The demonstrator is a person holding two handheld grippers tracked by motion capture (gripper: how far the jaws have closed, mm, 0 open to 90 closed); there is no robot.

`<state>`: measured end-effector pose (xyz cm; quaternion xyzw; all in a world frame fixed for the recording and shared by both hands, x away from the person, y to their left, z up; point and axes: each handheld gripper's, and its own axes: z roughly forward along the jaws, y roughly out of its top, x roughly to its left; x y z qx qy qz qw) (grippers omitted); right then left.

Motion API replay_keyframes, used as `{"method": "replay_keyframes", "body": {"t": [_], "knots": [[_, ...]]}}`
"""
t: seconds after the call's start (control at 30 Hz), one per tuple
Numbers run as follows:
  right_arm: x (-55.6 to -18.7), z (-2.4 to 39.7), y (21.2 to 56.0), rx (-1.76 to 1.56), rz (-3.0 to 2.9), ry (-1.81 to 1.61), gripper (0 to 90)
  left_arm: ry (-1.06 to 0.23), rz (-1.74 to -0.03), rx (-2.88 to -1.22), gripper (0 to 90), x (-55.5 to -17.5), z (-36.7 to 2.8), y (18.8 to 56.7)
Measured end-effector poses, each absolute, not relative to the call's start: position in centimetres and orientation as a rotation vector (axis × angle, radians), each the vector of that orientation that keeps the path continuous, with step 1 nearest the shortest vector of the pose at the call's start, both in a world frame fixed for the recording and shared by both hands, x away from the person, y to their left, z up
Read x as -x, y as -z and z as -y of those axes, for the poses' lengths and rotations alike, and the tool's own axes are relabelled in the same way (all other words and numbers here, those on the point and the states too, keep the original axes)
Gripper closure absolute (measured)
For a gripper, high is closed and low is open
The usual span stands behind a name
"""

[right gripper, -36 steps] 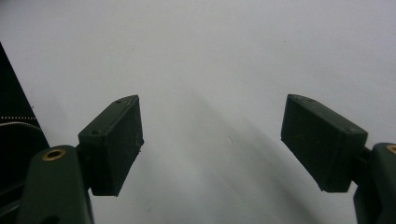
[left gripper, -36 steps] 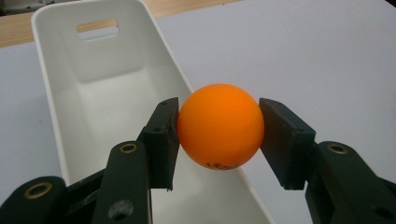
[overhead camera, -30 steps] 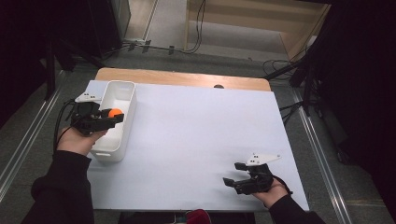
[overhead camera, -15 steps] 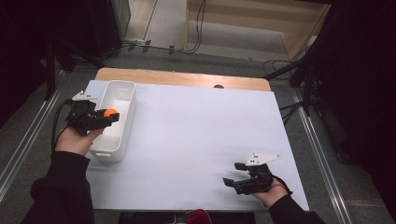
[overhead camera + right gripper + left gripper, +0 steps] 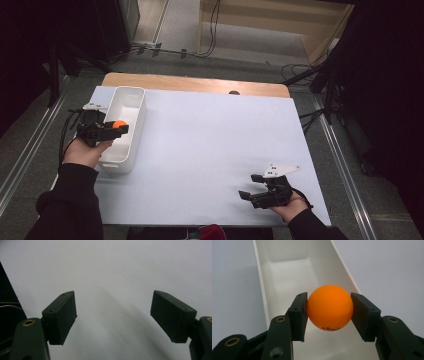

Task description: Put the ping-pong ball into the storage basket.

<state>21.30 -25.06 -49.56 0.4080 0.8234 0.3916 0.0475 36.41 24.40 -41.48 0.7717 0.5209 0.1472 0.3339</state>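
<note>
Orange and glossy, the ball sits pinched between the two pads of our left gripper, w/ some dark print near its underside, too small to read. In the high view the ball shows at centre left of the frame, held just above the white bin, over its middle stretch and apart from its floor.

Step in hand, as we judge it: carrying the ball over the bin, ready for the drop. Next move prob. calls for spreading the left gripper while it hangs inside the bin's walls, low enough that a light ball won't bounce out over the rim; a small dip first would help.

The bin is a long narrow tray running away toward the top of the left gripper view. What we see of its inside is bare white; the near part lies hidden behind the ball and jaws, so we can't vouch for that end.

Our right gripper rests at lower right of the high view on the pale desk, well apart from the bin. Its jaws stand spread wide w/ nothing between them, just desk surface beyond.
</note>
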Motion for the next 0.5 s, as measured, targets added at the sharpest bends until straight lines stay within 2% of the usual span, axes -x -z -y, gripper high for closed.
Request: {"method": "replay_keyframes", "body": {"t": [0.5], "knots": [[-21.27, 25.04, 49.56, -1.245, -2.512, -1.194, 19.5, -0.39, -1.358, -2.009, 49.4, -36.43, -24.41, 41.51]]}}
